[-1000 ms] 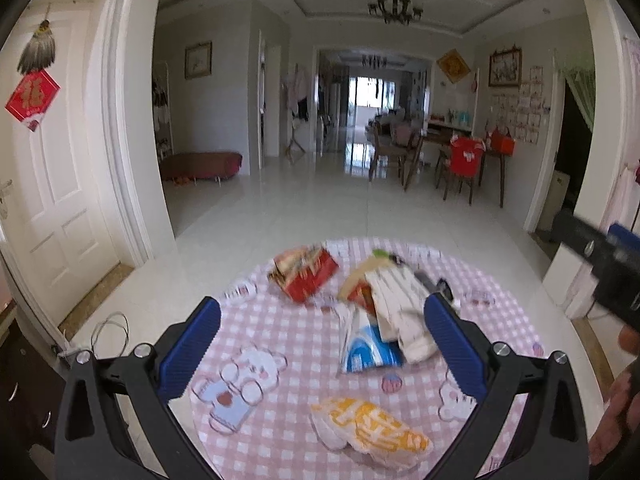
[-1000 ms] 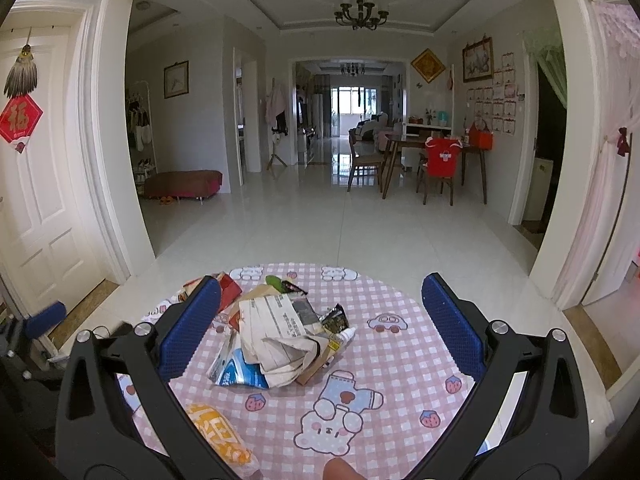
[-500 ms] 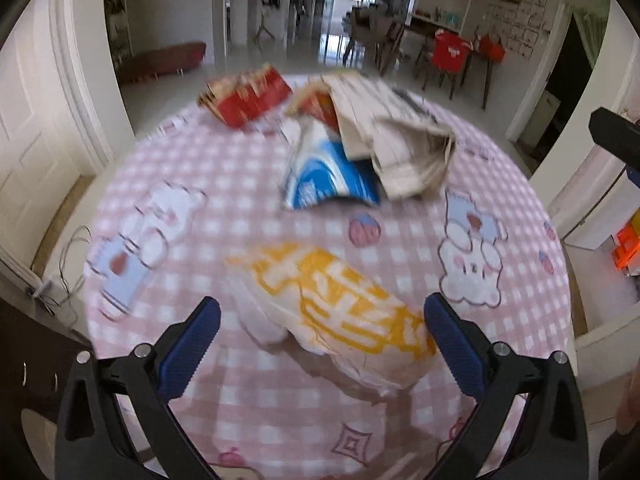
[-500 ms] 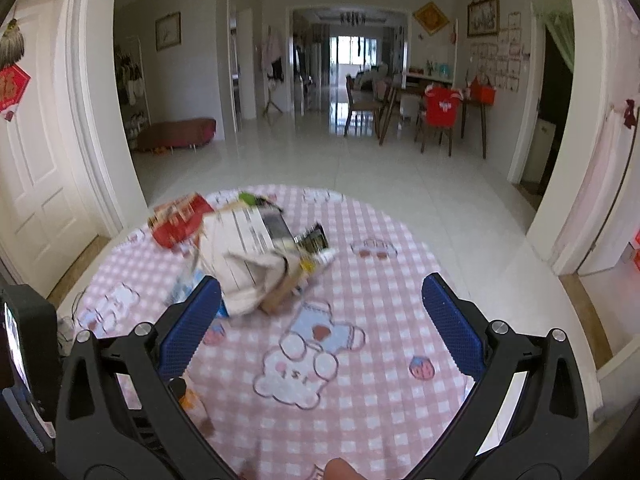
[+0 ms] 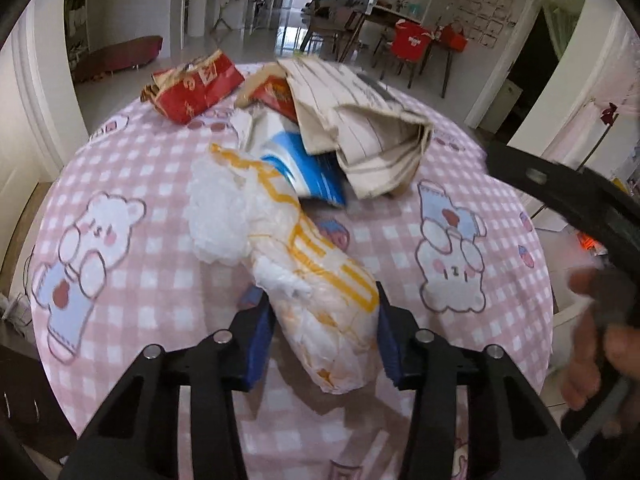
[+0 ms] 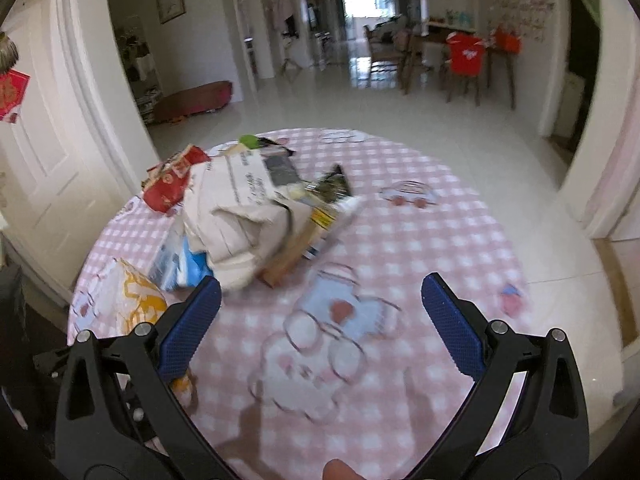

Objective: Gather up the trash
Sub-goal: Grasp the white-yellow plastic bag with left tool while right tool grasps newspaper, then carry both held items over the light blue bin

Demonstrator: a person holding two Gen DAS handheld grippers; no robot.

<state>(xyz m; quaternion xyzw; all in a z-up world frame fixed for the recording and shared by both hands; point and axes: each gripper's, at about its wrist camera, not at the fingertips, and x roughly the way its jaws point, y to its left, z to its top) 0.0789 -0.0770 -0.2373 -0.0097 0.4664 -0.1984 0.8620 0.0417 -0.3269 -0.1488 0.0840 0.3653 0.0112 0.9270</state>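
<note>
My left gripper [image 5: 322,332] is shut on the near end of a white and yellow plastic bag [image 5: 288,240], which lies on the pink checked tablecloth [image 5: 132,280]. Behind it sit a blue and white wrapper [image 5: 308,168], crumpled beige paper [image 5: 360,128] and a red packet [image 5: 196,88]. My right gripper [image 6: 320,312] is open and empty above the cloth, just right of the same pile: the beige paper [image 6: 232,208], the blue wrapper [image 6: 176,264], the red packet [image 6: 172,180] and the yellow bag [image 6: 128,300].
The round table [image 6: 460,240] stands in a tiled hallway. A white door [image 6: 36,152] is on the left. Dining chairs and a table [image 6: 460,56] stand far back. The right gripper's body [image 5: 568,196] shows at the left wrist view's right edge.
My left gripper came down over the yellow bag and closed on its near end. My right gripper moved lower and closer to the table, staying open.
</note>
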